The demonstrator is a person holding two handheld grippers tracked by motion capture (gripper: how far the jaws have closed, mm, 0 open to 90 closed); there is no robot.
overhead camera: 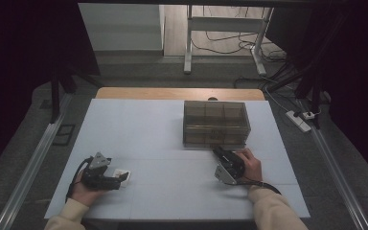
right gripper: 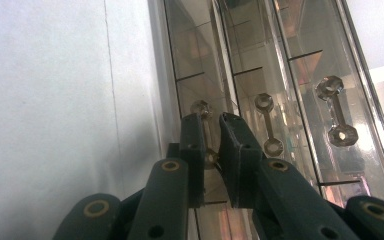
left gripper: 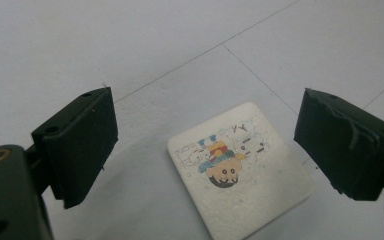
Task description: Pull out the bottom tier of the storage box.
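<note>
Left gripper: your jaws stand wide apart and grip nothing; in the high view it lies low at the near left of the table.

Card: a small white card with rounded corners and a coloured cartoon print, lying flat on the white table top. In the left gripper view it sits in the gap between your two jaws, nearer the right-hand one, and clear of both pads. In the high view it lies just past your left jaw tips.

Right gripper: your jaws are drawn close together around the handle, a narrow gap left between them. In the high view it points at the front of the drawer box.

Handle: a clear dumbbell-shaped pull on the drawer nearest the table top. It sits in the slot between your right jaws, its far knob showing just above their tips. The pads look closed on it.

Drawer box: a smoky see-through box of small drawers, standing right of centre on the table, its front facing you. Two more pulls stand free beside your right jaws.

Hands: your left hand and right hand each rest low on the table, well apart.
</note>
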